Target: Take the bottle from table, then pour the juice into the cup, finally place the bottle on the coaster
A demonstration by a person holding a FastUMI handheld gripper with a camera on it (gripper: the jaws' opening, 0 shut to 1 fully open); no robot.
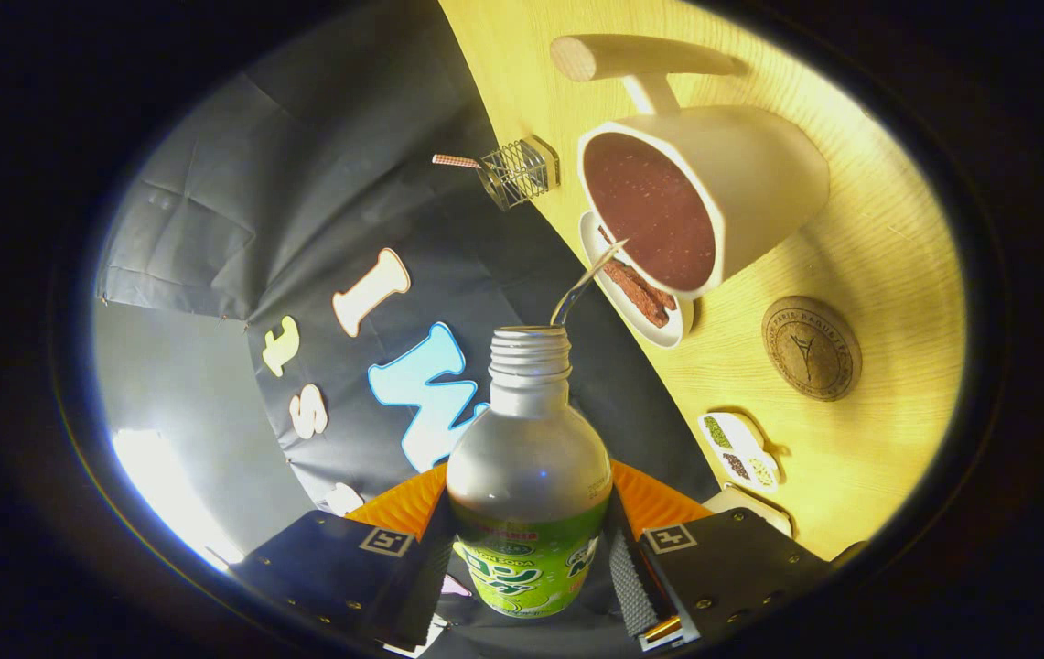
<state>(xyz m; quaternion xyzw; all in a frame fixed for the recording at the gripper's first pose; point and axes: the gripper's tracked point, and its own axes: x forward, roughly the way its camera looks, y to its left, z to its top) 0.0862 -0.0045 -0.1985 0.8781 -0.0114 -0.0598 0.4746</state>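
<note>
Between tool (529, 531) fingers, one bottle (529, 476); apparently one cup (700, 197).

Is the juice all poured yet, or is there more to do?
Picking up is done: the gripper is shut on the bottle. Pouring is in hand: the bottle is tipped and a thin stream runs from its open mouth into the cup. Left: setting the bottle on the round coaster, which is bare.

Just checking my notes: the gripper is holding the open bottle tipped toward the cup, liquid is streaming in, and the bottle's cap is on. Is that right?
Not quite. The bottle, held between the gripper fingers, has no cap: the gripper view shows its bare threaded mouth with a thin stream running from it toward the cup. The rest stands.
</note>
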